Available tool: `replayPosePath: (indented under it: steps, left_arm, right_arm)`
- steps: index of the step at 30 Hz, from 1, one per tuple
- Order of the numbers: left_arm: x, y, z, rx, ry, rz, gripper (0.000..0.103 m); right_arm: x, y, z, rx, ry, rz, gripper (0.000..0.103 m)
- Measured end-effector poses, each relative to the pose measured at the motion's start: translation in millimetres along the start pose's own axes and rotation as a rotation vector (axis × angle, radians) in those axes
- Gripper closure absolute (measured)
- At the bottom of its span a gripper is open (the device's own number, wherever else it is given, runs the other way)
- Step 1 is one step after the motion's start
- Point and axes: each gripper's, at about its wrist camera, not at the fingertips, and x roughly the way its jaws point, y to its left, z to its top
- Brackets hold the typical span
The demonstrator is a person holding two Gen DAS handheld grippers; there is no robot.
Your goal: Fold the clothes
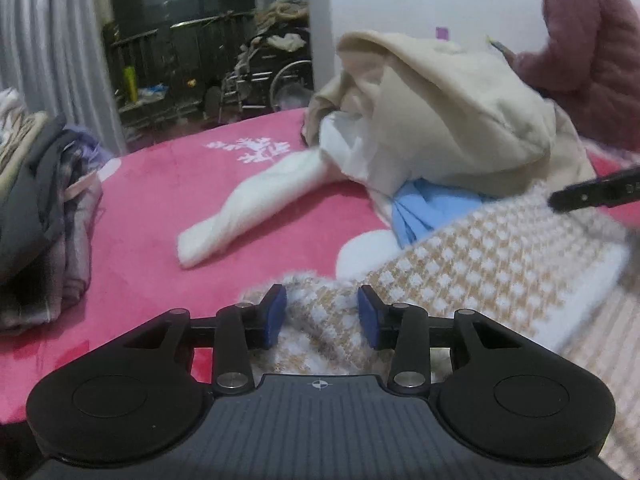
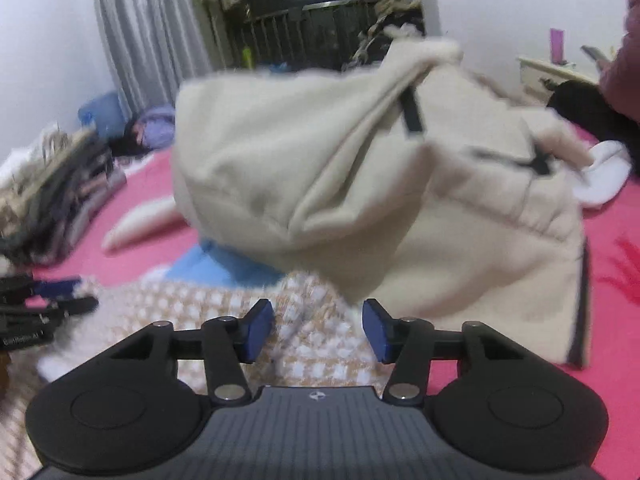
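While both grippers gape, left gripper [image 1: 322,316], right gripper [image 2: 318,330], one checked sweater [image 1: 480,264], one cream hoodie [image 2: 304,168].

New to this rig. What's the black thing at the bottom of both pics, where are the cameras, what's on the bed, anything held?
No robot arm: a person holds two handheld grippers. Each picture comes from a fisheye camera on one gripper, looking along its fingers. The left gripper and right gripper are both open, over a tan-and-white checked knit, gripping nothing. On the pink bedspread lie a heaped cream garment, a blue cloth under it, a white sleeve and a clothes pile to the left. A person in pink stands behind.
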Motion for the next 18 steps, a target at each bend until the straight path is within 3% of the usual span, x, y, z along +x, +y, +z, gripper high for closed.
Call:
replayPosePath:
  steps: [3, 6, 9, 11, 12, 14, 18]
  left_arm:
    - [-21, -1, 7, -0.035, -0.075, 0.016, 0.062]
    - [-39, -16, 9, 0.014, -0.118, -0.047, 0.062]
    - [-38, -41, 1, 0.111, -0.074, -0.135, 0.062]
    - [-23, -61, -17, 0.208, 0.005, -0.14, 0.062]
    - [-18, -68, -26, 0.252, 0.007, -0.12, 0.061]
    - [-16, -75, -37, 0.299, -0.035, -0.096, 0.061]
    - [-15, -76, -32, 0.297, -0.021, -0.093, 0.06]
  right_arm:
    - [-27, 6, 14, 0.001, -0.083, 0.001, 0.05]
    - [-45, 20, 20, -0.025, -0.116, 0.087, 0.054]
    - [-38, 44, 7, -0.141, -0.061, 0.181, 0.058]
    - [-12, 57, -12, -0.22, 0.058, 0.174, 0.059]
    - [5, 62, -25, -0.258, 0.13, 0.156, 0.062]
    - [13, 68, -44, -0.331, 0.087, 0.12, 0.062]
    - [11, 77, -33, -0.33, 0.119, 0.079, 0.062]
